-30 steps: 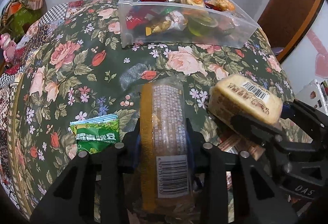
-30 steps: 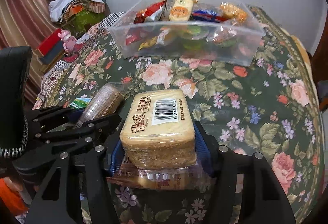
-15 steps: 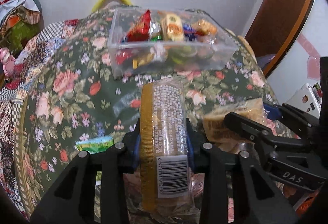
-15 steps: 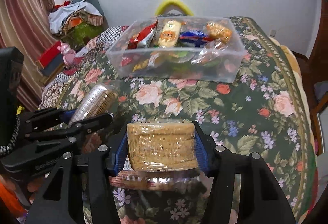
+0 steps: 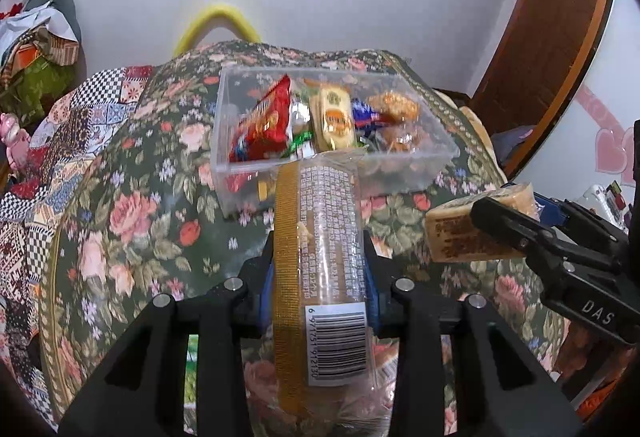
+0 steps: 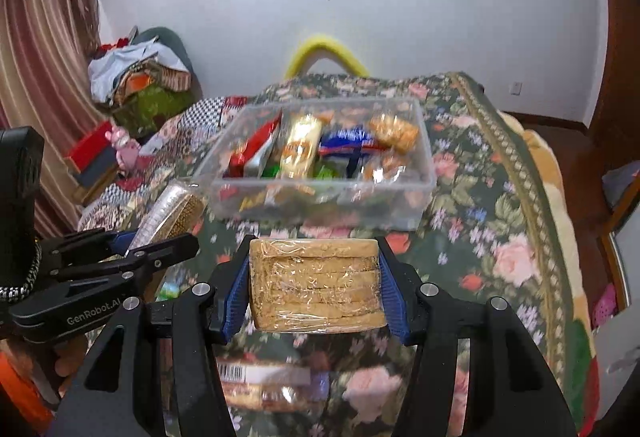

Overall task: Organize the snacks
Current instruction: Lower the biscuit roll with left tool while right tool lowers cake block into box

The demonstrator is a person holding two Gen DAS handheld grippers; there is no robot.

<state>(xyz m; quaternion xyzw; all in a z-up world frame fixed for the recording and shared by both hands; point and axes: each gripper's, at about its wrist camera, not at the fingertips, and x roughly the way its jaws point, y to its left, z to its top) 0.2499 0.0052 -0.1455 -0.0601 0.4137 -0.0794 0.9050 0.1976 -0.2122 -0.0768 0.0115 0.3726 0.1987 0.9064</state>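
- Fingers of the left gripper (image 5: 319, 279) are clamped on a long clear-wrapped roll of biscuits (image 5: 320, 241) with a gold strip, held above the bed.
- Fingers of the right gripper (image 6: 314, 287) squeeze a rectangular clear-wrapped stack of tan crackers (image 6: 315, 283), also in the air.
- Beyond both, a clear plastic box (image 6: 320, 201) of mixed snack packets sits on the floral bedspread (image 6: 500, 221).
- Another wrapped snack (image 6: 264, 383) lies on the bedspread under the right gripper.

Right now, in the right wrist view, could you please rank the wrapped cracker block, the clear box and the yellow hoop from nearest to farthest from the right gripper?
1. Wrapped cracker block: clamped in the right gripper.
2. Clear box: ahead on the bedspread.
3. Yellow hoop: behind the bed, by the wall.
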